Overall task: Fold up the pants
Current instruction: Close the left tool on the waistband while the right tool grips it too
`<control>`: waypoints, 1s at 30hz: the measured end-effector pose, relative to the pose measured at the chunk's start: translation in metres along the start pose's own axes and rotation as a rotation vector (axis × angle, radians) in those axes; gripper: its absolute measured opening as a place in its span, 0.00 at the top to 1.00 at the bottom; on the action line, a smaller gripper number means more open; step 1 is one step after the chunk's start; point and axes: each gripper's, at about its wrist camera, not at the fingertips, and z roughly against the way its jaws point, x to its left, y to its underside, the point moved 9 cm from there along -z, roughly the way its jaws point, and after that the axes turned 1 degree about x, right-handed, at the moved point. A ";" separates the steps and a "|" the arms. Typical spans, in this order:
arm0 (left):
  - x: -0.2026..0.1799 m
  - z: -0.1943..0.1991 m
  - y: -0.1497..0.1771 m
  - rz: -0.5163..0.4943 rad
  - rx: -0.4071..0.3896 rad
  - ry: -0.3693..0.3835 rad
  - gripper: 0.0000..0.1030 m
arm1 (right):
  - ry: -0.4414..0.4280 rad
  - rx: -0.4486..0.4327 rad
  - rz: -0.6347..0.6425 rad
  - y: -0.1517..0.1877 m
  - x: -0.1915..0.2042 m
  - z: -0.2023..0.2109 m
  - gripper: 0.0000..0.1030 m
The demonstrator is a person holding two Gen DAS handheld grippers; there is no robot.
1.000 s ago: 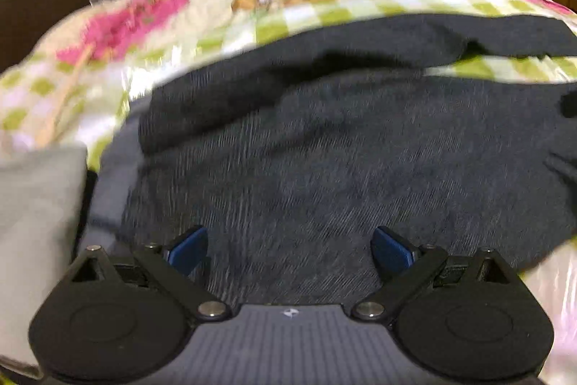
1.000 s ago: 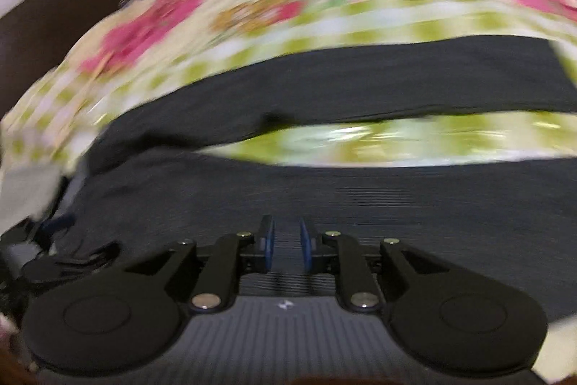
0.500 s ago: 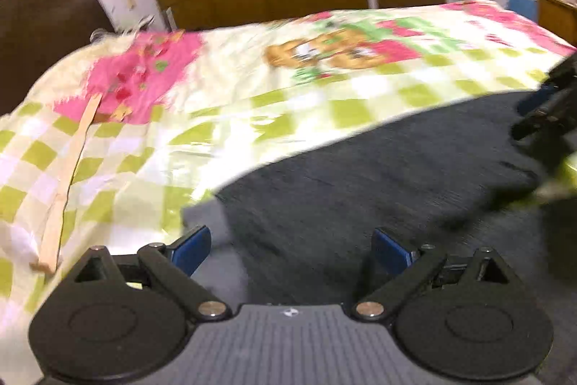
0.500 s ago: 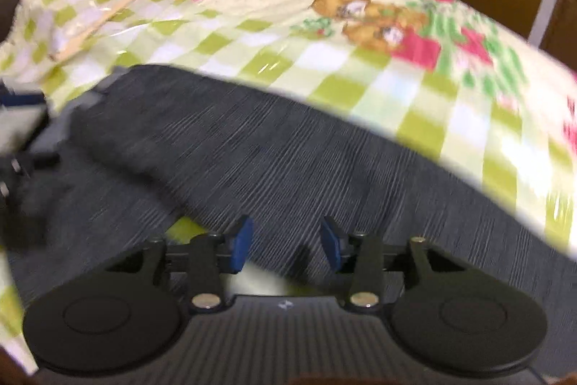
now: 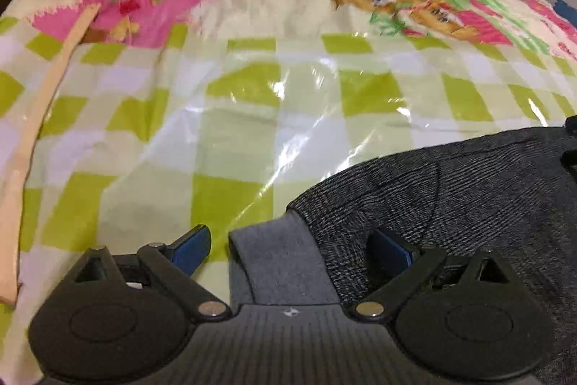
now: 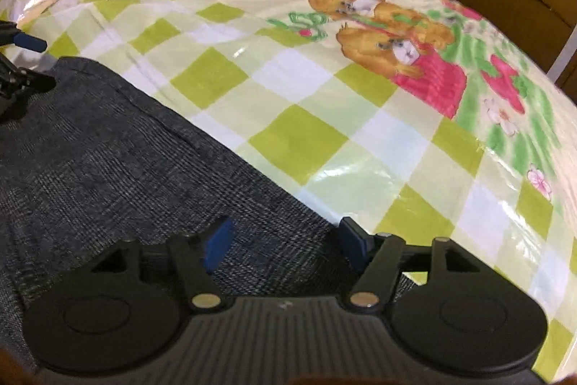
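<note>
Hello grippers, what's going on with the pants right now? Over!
Left gripper open over the waistband. Right gripper opening, nothing gripped. Dark pants flat on the checked bedspread. Nothing in the way.

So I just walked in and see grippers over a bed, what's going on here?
A person is folding dark grey pants on a bed with a checked bedspread, using a handheld gripper in each hand. The left gripper is open over the pants' lighter grey band without pinching it. The right gripper has its jaws opening above the cloth, near the pants' edge, with nothing clamped. A wooden stick lies off to the side on the bedspread.
</note>
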 end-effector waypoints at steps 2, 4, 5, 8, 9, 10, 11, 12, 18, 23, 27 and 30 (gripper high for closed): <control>0.001 -0.002 0.000 0.005 0.013 0.007 0.00 | -0.006 0.009 -0.007 -0.001 -0.002 -0.004 0.36; 0.001 -0.001 0.000 0.004 0.019 0.020 0.00 | -0.011 0.015 -0.016 -0.002 -0.004 -0.007 0.36; 0.001 -0.001 0.002 0.000 0.023 0.025 0.00 | -0.018 0.019 -0.014 -0.002 -0.004 -0.007 0.36; 0.000 -0.003 0.003 0.004 0.022 0.031 0.00 | -0.035 0.026 -0.019 -0.001 -0.006 -0.010 0.37; -0.002 -0.002 0.002 0.003 0.015 0.032 0.04 | -0.036 0.029 -0.025 0.000 -0.005 -0.012 0.39; -0.003 -0.001 0.002 -0.002 0.011 0.039 0.11 | -0.034 0.033 -0.024 0.002 -0.003 -0.013 0.43; -0.004 0.001 0.001 -0.012 0.004 0.033 0.13 | -0.031 0.034 -0.018 0.002 0.000 -0.013 0.51; -0.004 0.002 0.000 -0.021 -0.001 0.019 0.17 | -0.034 0.032 -0.009 0.002 0.003 -0.012 0.59; -0.005 0.015 -0.003 -0.041 -0.026 -0.036 0.40 | -0.016 0.024 0.010 -0.002 0.015 -0.002 0.99; 0.000 0.041 0.000 -0.031 -0.046 -0.027 0.72 | -0.055 -0.037 -0.016 -0.005 0.025 0.032 0.99; 0.000 0.050 0.005 -0.017 -0.056 -0.007 0.73 | -0.108 -0.087 -0.024 -0.005 0.040 0.067 1.00; 0.001 0.045 -0.001 -0.013 -0.056 0.002 0.68 | -0.144 -0.083 -0.009 -0.005 0.051 0.074 0.99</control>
